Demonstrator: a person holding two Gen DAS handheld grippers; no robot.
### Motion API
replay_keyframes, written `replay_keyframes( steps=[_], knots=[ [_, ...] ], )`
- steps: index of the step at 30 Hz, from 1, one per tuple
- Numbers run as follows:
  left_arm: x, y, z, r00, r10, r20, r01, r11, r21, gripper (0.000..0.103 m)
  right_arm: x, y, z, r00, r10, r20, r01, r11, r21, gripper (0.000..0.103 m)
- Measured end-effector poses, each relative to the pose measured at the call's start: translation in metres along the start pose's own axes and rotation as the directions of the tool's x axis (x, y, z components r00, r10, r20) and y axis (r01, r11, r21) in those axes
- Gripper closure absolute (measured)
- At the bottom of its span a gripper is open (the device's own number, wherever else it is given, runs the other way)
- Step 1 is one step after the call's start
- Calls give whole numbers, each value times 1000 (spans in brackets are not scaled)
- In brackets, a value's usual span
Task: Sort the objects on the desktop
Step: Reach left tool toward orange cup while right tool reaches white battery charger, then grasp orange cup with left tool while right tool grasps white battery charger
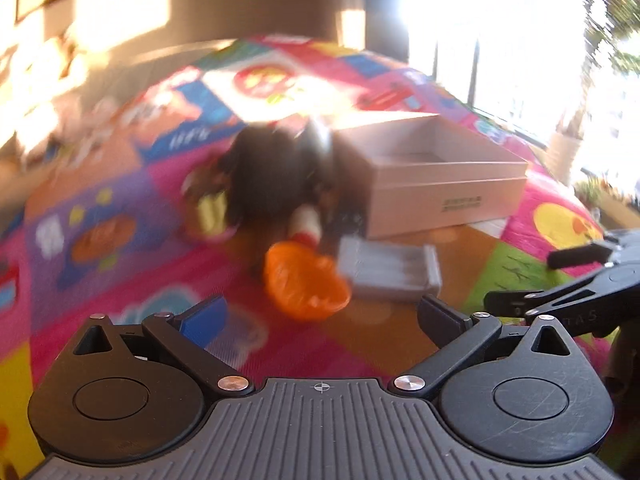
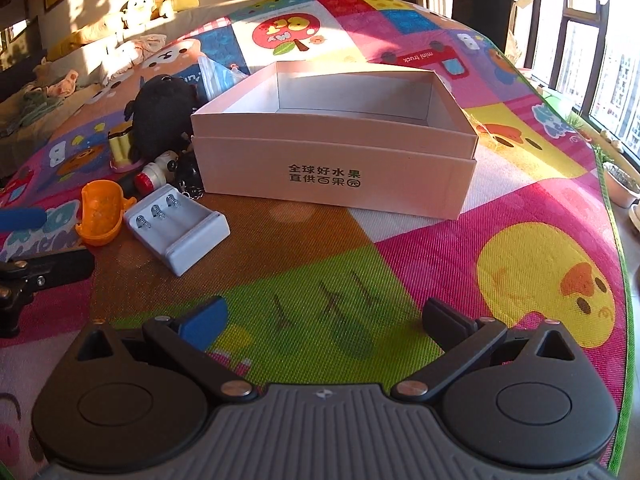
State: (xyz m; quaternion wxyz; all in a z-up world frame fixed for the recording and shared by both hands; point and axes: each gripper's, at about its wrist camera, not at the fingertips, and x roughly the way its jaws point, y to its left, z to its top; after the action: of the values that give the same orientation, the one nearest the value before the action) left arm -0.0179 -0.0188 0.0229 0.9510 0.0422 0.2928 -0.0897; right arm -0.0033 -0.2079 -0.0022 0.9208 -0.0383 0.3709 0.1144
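Your left claw point(image 1: 320, 316) spread, holds nothing, above orange cup point(image 1: 306, 286). Your right claw point(image 2: 324, 316) spread, before white box point(image 2: 336, 168).

Left tool point(image 1: 320, 316), right tool point(image 2: 326, 316) agape (both unladen).

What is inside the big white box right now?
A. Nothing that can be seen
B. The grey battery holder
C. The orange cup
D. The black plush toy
A. In the right wrist view the white box shows only bare inner walls, while the orange cup, the grey battery holder and the black plush toy all lie on the mat to its left.
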Motion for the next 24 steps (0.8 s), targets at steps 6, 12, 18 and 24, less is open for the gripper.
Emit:
replay_keyframes(
  steps=[6,12,18,24],
  knots=[
    [27,8,9,992,125,-29,-123,990,64,0,0,0,1,1000,4,-3,-4,1000,-13,0],
    [22,65,5,953,299,-53,-301,953,-32,0,-5,11,9,997,78,18,-76,991,-106,0],
    [-1,103,-4,977,204,-64,-214,946,-243,0,-8,59,30,982,170,84,-142,953,-266,3],
    [-9,110,-13,980,182,-80,-197,939,-282,0,9,65,36,984,-100,145,139,946,-294,8]
  ],
)
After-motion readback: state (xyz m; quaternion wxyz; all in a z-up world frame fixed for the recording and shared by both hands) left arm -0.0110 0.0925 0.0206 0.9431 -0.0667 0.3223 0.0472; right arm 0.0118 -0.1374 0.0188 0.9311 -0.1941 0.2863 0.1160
